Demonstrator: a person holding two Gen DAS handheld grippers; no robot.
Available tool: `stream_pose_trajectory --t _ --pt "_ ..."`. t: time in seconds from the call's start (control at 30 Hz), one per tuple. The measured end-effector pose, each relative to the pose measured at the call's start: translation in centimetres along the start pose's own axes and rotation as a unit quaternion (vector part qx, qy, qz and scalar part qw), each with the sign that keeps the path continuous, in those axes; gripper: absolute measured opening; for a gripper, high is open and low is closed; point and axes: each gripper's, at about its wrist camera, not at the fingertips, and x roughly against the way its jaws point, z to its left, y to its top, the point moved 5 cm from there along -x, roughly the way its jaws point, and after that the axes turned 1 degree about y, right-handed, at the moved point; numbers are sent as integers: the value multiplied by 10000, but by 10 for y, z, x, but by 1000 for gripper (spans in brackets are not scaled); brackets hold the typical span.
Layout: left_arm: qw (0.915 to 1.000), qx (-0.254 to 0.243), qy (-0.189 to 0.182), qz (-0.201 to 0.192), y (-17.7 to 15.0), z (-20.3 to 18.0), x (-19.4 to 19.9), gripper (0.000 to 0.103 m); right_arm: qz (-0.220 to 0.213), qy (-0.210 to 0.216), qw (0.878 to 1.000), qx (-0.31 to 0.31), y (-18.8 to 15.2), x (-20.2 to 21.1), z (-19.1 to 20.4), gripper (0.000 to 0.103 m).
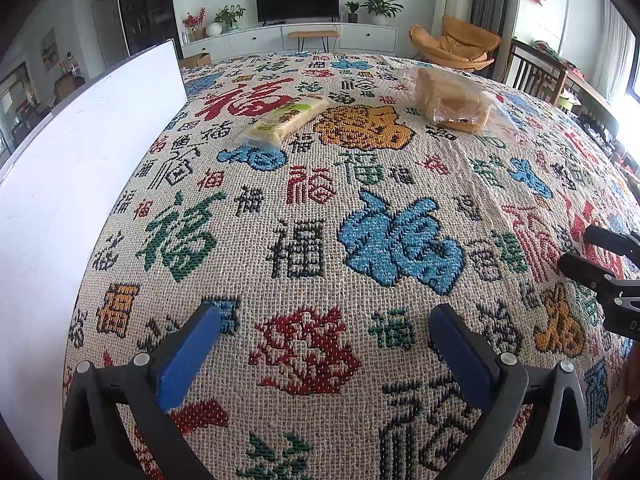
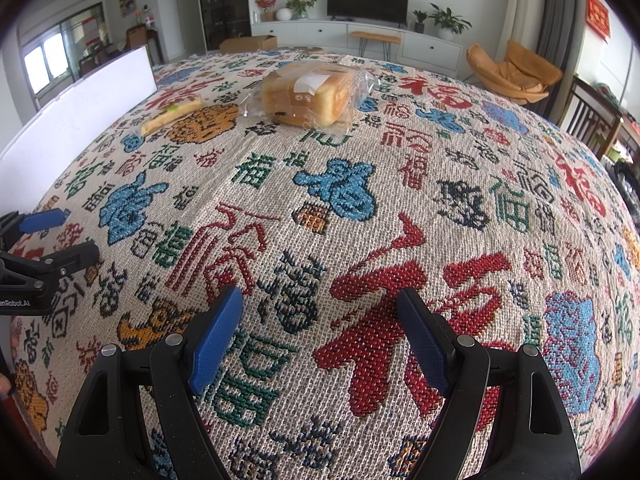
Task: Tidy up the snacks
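A bagged loaf of bread (image 2: 306, 94) lies at the far side of the patterned tablecloth (image 2: 360, 208), seen too in the left wrist view as the bread bag (image 1: 454, 102). To its left rests a flat pack of wafers (image 1: 286, 118) with a green label, small in the right wrist view as the wafer pack (image 2: 172, 114). My left gripper (image 1: 324, 316) hovers open over the near cloth, nothing between its blue pads. My right gripper (image 2: 320, 300) is open too, holding nothing, and shows at the left view's right edge (image 1: 588, 248). Both snacks lie far ahead of the fingers.
A white board (image 1: 80, 168) stands upright along the table's left side, also the white board (image 2: 80, 108) in the right view. Beyond the table are a TV cabinet (image 1: 296, 36), an orange chair (image 1: 460, 44) and wooden chairs (image 2: 592, 120) at the right.
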Motion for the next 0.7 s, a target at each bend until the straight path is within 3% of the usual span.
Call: stream_pose_trajectory --t 0.47,0.57,0.7 --pt "10000 18 11 2 0 0 0 103 136 67 9999 -26 4 -3 -3 86" --pt "10000 19 13 3 0 0 -1 103 75 -24 9999 -143 42 -7 -11 85" --pt "10000 19 12 4 0 0 0 103 -280 65 9973 -683 123 -18 -20 85"
